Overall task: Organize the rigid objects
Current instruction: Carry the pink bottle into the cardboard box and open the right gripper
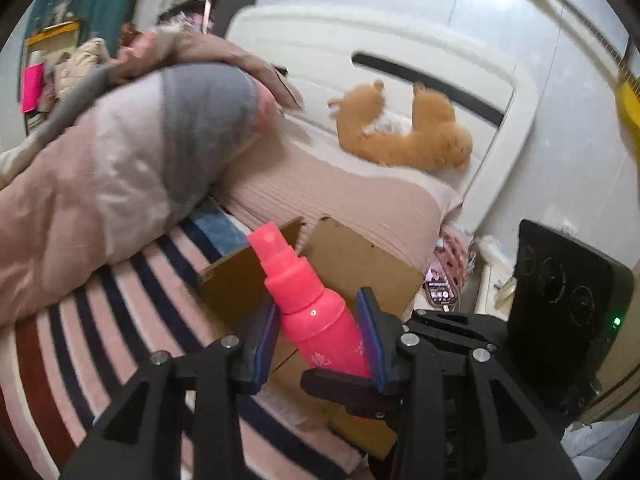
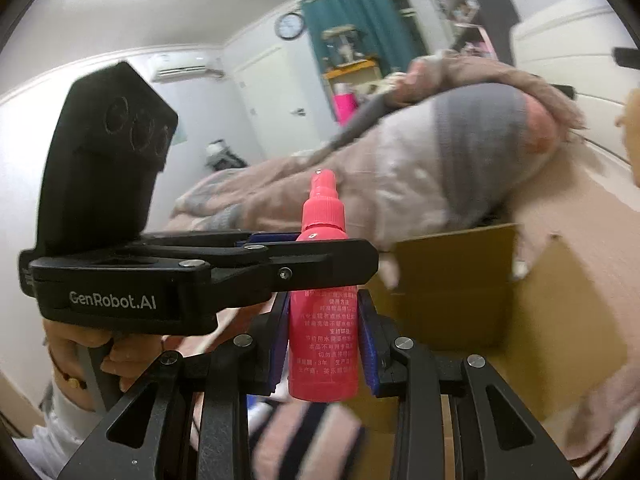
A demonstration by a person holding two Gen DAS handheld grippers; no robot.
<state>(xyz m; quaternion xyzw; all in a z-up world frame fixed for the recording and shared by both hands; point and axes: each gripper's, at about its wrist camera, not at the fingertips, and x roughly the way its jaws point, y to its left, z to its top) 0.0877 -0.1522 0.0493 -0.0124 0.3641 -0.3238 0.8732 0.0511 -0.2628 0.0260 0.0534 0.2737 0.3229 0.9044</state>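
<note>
A pink spray bottle [image 1: 316,312] is held in the air above an open cardboard box [image 1: 352,256] on the bed. In the left wrist view my left gripper [image 1: 320,332] has its blue pads against both sides of the bottle. In the right wrist view the same bottle [image 2: 324,336] stands upright between the pads of my right gripper [image 2: 324,344], which touch its lower body. The left gripper [image 2: 296,256] crosses in front there and clamps the bottle's shoulder. The box [image 2: 520,304] lies just beyond, to the right.
A striped blanket [image 1: 100,320] covers the bed, with a heaped pink and grey quilt [image 1: 120,168] at left. An orange cat [image 1: 404,128] lies by the white headboard [image 1: 360,40]. A yellow guitar [image 1: 628,96] leans on the right wall.
</note>
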